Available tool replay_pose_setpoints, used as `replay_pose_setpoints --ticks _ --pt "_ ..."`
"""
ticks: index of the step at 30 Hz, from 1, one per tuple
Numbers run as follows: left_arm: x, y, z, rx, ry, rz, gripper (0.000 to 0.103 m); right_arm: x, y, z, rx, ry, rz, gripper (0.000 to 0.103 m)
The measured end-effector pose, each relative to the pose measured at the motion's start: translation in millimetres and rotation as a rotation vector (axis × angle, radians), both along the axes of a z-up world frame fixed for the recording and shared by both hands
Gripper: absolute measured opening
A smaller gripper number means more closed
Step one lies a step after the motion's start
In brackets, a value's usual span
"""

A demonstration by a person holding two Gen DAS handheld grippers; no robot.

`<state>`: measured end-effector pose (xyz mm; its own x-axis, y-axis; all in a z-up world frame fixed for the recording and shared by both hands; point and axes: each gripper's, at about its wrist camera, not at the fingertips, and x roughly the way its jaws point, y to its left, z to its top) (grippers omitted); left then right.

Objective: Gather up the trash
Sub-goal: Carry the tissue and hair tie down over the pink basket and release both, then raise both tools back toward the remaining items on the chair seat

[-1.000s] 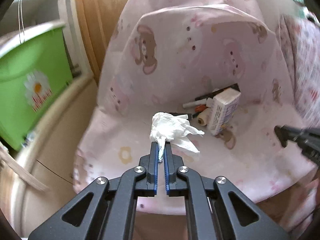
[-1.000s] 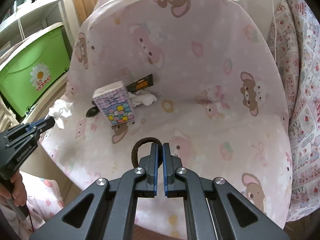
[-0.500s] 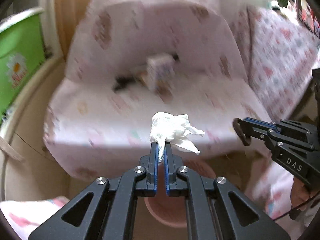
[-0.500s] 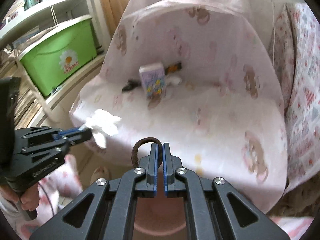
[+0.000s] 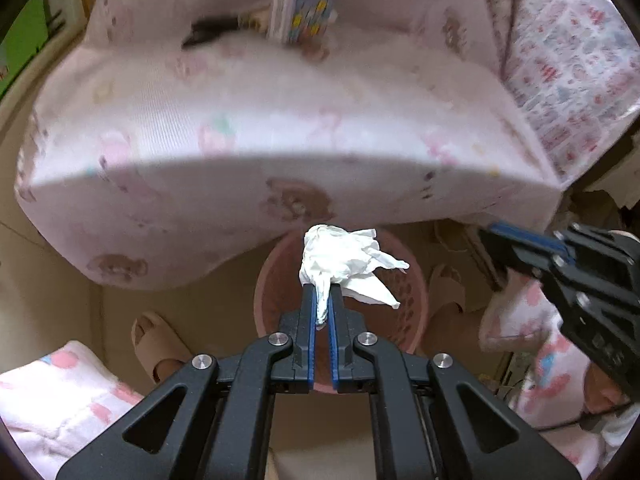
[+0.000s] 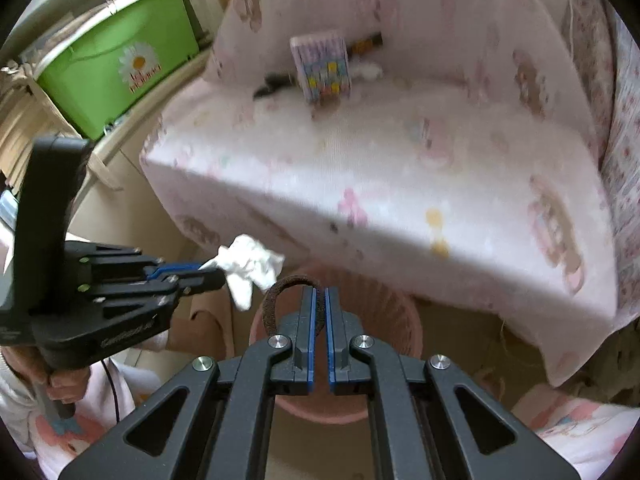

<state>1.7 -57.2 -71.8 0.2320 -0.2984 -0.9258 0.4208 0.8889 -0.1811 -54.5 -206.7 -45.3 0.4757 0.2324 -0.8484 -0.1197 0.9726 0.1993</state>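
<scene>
My left gripper point(image 5: 322, 294) is shut on a crumpled white tissue point(image 5: 344, 264), which hangs directly over a pink perforated bin point(image 5: 412, 292) on the floor. In the right wrist view that same left gripper point(image 6: 204, 274) and tissue point(image 6: 250, 266) show at the left. My right gripper point(image 6: 319, 294) is shut on a brown hair band point(image 6: 286, 286), a loop sticking out to its left, above the pink bin point(image 6: 404, 320). The right gripper point(image 5: 490, 232) reaches in from the right in the left wrist view.
A chair with a pink bear-print cover point(image 5: 256, 128) stands just behind the bin. On its seat stand a patterned box point(image 6: 322, 66) and small dark items point(image 6: 274, 84). A green storage box point(image 6: 116, 56) sits on a shelf at left. Slippered feet point(image 5: 154, 340) flank the bin.
Both grippers have drawn back from the chair seat and tilted downward, carrying the tissue and the hair band over the pink bin, which has come into view.
</scene>
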Motion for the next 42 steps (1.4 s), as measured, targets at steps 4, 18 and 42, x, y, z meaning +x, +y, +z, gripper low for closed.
replay_pose_setpoints --ticks 4,18,42 --pt "8.2 -7.7 -30.8 0.015 0.073 0.001 0.005 3.5 6.9 -29.5 -0.036 0.099 -0.004 0.005" --pt "12.0 -27.8 -109.8 0.163 0.197 -0.015 0.006 19.0 23.3 -98.4 -0.191 0.28 -0.029 0.005" --pt "22.9 -13.0 -76.7 0.211 -0.011 0.064 0.039 29.8 -0.3 -82.6 -0.136 0.254 -0.117 0.075"
